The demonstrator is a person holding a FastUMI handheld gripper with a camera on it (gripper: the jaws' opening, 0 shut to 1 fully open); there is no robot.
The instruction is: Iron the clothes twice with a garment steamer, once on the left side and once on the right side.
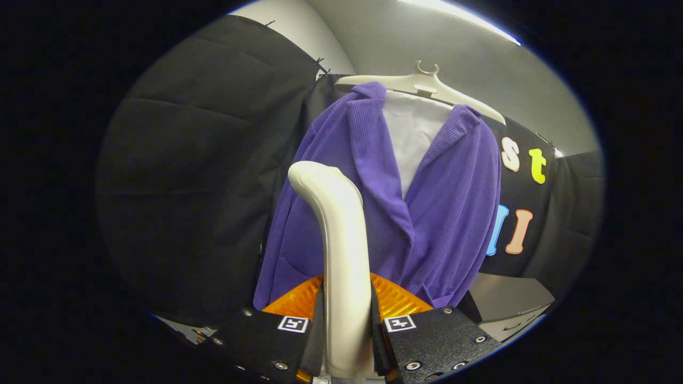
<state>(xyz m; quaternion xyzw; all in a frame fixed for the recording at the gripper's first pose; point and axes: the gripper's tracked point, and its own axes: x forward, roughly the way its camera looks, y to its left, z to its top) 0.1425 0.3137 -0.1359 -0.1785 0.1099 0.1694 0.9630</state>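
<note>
Purple ribbed jacket [443, 213] hangs open on a pale hanger [421, 85] against the booth wall, just beyond my jaws. They're clamped on the white steamer handle [341, 256], both fingers pressing its sides, head curving toward the jacket's left panel. I'd keep the head upright, near the cloth, and sweep each side slowly, top to hem.
</note>
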